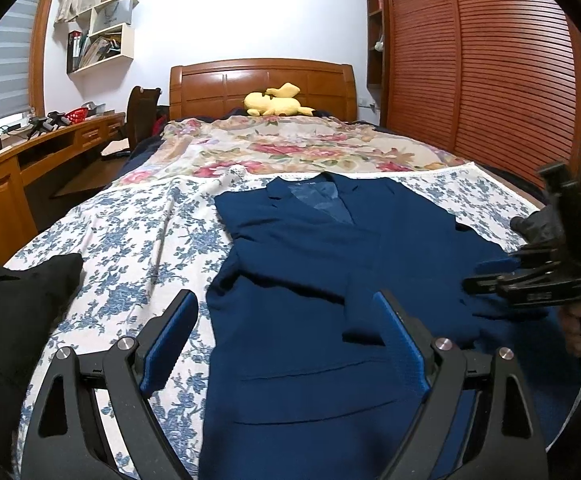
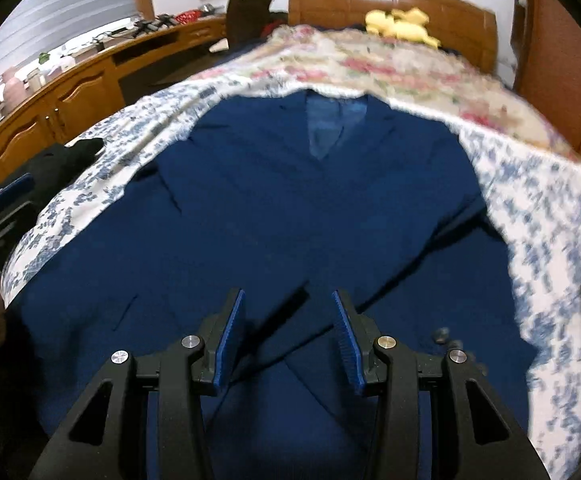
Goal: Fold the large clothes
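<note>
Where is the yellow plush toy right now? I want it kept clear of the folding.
The yellow plush toy lies at the head of the bed against the wooden headboard, beyond the navy blue jacket in both wrist views.

sheet (image 1: 130, 240) bare leftward, black garment (image 1: 18, 304) (corner)

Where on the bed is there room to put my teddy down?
There is free room on the blue-flowered sheet, between the blue jacket and the black cloth. The rose blanket below the yellow plush toy is also bare. The jacket fills the middle.
</note>
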